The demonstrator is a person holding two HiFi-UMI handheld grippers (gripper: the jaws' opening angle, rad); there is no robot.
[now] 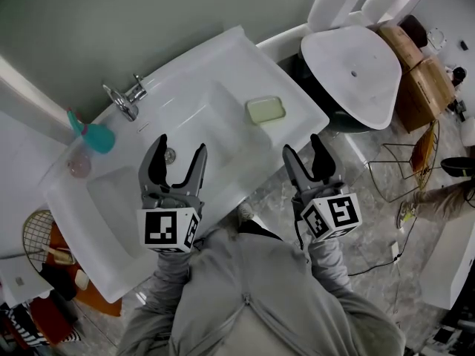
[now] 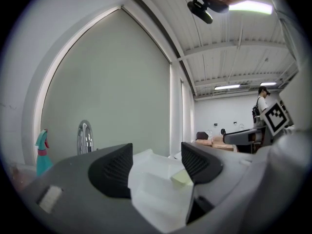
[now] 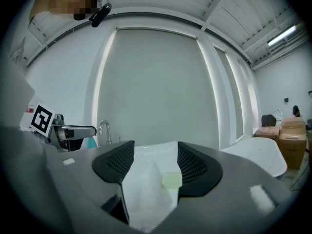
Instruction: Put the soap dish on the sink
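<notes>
Pale green soap dish [image 1: 265, 110] flat on the sink [image 1: 223, 58] ledge in head view, beyond left gripper [image 1: 179, 148] and right gripper [image 1: 303, 147]. Left gripper view: jaws wide apart, empty. Right gripper view: likewise. Probably light, stiff, slick; best pinched across its rim.

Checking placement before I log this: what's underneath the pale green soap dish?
The soap dish rests on the white sink, on the flat ledge right of its basin. The dish covers the patch directly beneath it, so that is hidden.
</notes>
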